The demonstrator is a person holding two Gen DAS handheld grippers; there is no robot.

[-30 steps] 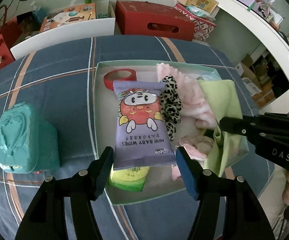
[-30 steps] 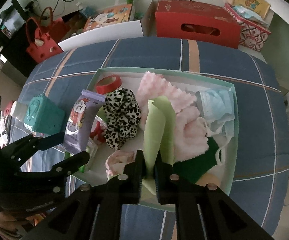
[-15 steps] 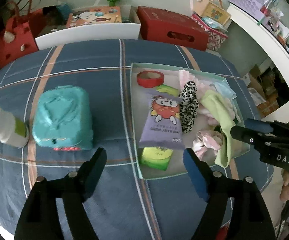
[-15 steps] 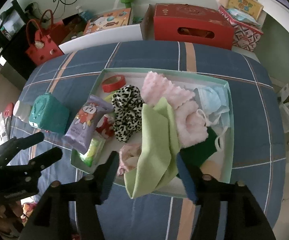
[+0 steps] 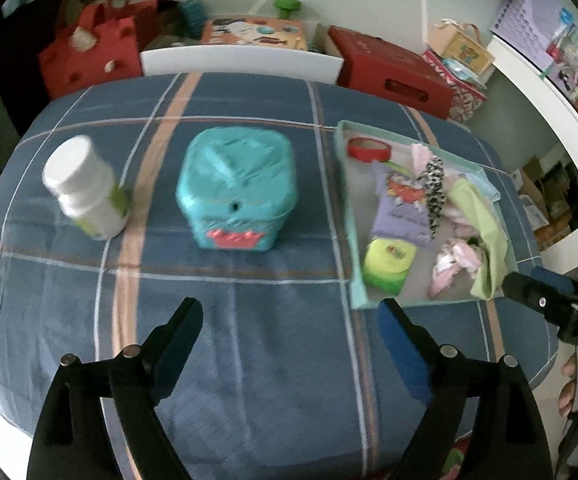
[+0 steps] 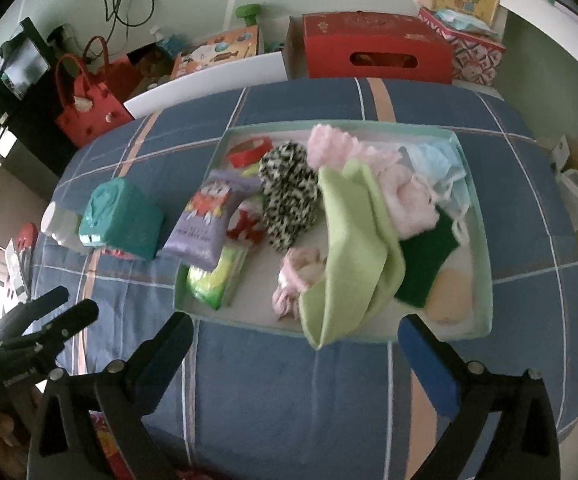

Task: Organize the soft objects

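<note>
A pale green tray [image 6: 485, 264] on the blue plaid cloth holds soft things. In it lie a light green cloth [image 6: 349, 248] draped over its near rim, a leopard scrunchie [image 6: 287, 196], pink fluffy cloths [image 6: 405, 196], a purple wipes pack [image 6: 209, 216], a green pack [image 6: 217, 280], a face mask [image 6: 441, 168] and a dark green sponge [image 6: 425, 260]. My right gripper [image 6: 293, 336] hovers before the tray, jaws still opening, nothing between them. My left gripper [image 5: 289, 320] hangs over bare cloth in front of a teal box [image 5: 237, 188], jaws opening and empty.
A white bottle [image 5: 85, 192] lies left of the teal box. Red tape [image 5: 369, 148] sits in the tray's far corner. Behind the table stand a red box [image 6: 377, 48], a red bag [image 6: 89, 104] and a white board [image 5: 241, 60]. A white shelf [image 5: 549, 120] runs along the right.
My right gripper let go of the light green cloth, opened wide and drew back; the cloth now lies over the tray rim. My left gripper moved left, away from the tray, toward the teal box.
</note>
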